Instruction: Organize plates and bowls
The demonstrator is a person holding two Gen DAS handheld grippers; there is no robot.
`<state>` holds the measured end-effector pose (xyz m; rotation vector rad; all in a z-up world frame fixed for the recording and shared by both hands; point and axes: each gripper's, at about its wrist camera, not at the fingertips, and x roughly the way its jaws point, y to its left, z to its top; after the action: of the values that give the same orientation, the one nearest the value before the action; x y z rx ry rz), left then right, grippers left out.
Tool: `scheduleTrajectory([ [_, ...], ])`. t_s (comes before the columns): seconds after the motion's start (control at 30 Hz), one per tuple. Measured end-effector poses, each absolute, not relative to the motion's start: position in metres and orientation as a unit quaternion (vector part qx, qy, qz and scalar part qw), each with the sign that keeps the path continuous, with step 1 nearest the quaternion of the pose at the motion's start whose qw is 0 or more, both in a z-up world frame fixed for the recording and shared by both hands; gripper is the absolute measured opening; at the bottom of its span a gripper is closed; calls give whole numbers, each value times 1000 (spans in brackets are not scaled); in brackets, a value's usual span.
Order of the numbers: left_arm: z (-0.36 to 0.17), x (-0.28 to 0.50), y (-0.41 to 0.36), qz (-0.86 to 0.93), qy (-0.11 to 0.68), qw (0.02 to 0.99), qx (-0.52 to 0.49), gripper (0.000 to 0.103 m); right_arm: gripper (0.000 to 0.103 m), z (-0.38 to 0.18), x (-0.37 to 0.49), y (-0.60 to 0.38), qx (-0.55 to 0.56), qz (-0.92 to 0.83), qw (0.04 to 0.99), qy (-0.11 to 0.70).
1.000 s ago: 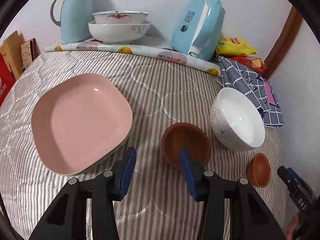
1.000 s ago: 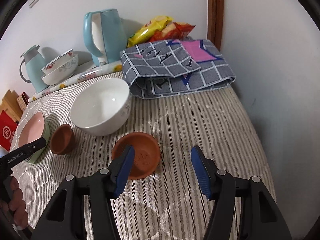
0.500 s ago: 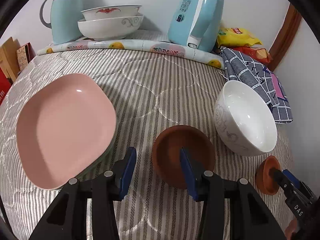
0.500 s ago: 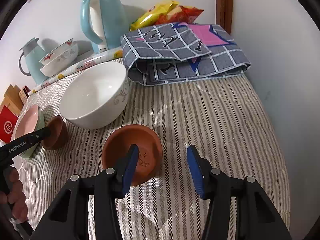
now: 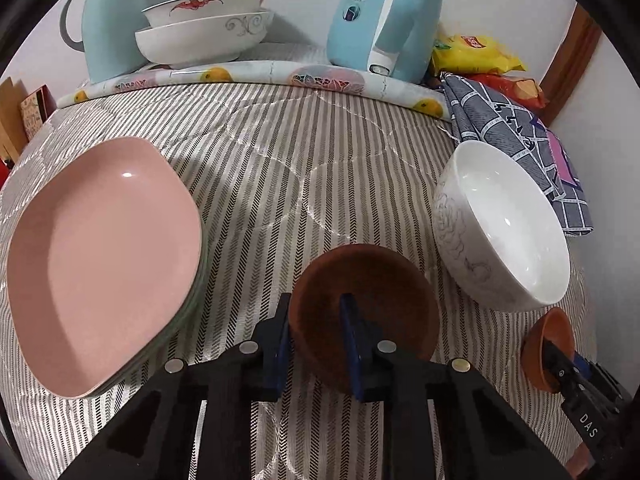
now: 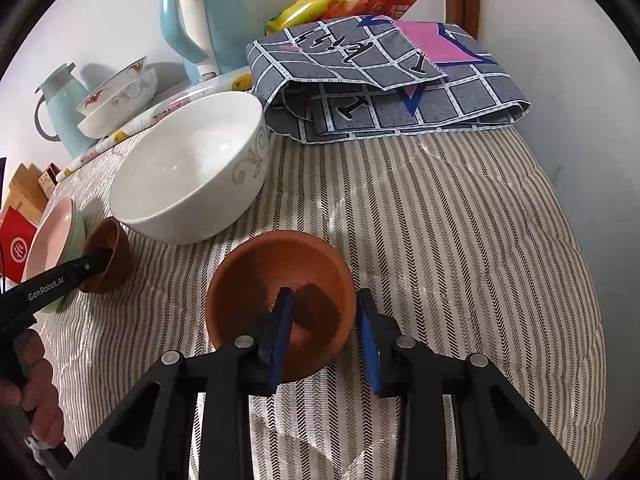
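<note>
Two small brown clay bowls stand on the striped quilt. My left gripper [image 5: 316,320] straddles the left rim of one brown bowl [image 5: 384,292], one finger outside the wall and one inside. Its jaws are closing, and the inner pad stands a little off the wall. My right gripper [image 6: 326,320] straddles the right rim of the other brown bowl [image 6: 280,264], left finger inside and right finger just outside. Its jaws are closing too and do not pinch the wall. A white bowl [image 5: 508,232] stands between the two brown ones. A pink plate [image 5: 100,260] lies on a clear one at the left.
At the back stand a blue kettle [image 5: 384,20], a pale thermos jug [image 5: 112,20] and two stacked white bowls [image 5: 204,36]. A folded checked cloth [image 6: 380,80] and snack bags [image 6: 340,0] lie near the right wall. A person's hand [image 6: 36,392] holds the left gripper.
Both grippers have sunk towards their brown bowls, which now look larger. Both pairs of jaws have narrowed around the bowls' rims.
</note>
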<state>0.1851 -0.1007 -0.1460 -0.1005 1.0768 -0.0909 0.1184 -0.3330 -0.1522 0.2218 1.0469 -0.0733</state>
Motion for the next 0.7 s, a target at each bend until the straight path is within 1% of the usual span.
scheduleTrajectory([
  [0.03,-146,186,-101,-43,512,857,-48,20,27,-152,119,-332,108,-35,859,498],
  [0.13,-144,185,-100,-41,507,860,-48,13,24,-151,119,-330,103,-36,861,496],
  [0.17,-143,185,-99,-45,505,860,-50,12,19,-150,120,-331,103,-38,862,495],
  [0.2,-143,185,-98,-48,504,861,-50,12,18,-149,119,-331,102,-41,864,492],
  [0.27,-141,185,-98,-52,503,861,-51,11,12,-147,119,-332,101,-42,866,488],
  [0.33,-140,184,-98,-56,499,863,-53,10,10,-144,118,-331,101,-41,869,483],
  [0.7,-122,171,-97,-76,484,870,-55,9,8,-127,111,-317,76,-41,880,466],
])
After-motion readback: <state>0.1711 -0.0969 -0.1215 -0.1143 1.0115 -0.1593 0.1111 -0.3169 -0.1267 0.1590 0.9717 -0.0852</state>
